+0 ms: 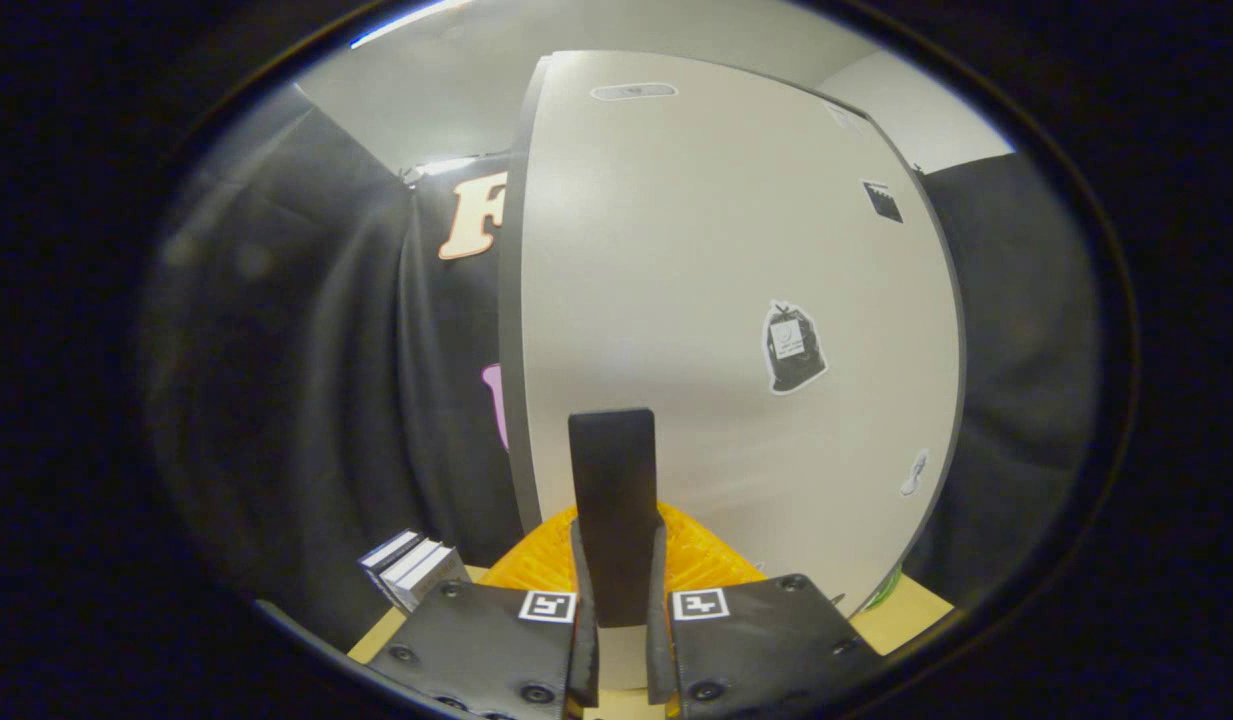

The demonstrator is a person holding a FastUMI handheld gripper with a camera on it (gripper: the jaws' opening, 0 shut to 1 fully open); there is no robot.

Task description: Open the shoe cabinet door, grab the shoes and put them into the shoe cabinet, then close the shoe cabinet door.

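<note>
The white shoe cabinet door (716,300) stands upright right in front of me, with a few small stickers on its face and a dark edge down its left side. A flat black handle (611,460) sticks out from the lower part of the door. My gripper (617,540) is shut on this handle, one finger pressing on each side of it. Whether the door is ajar or closed I cannot tell.
A ribbed orange object (701,560) lies at the foot of the door, just beyond the fingers. A small stack of books (412,570) sits to the left on the light wooden tabletop (906,615). Black cloth hangs on both sides of the cabinet.
</note>
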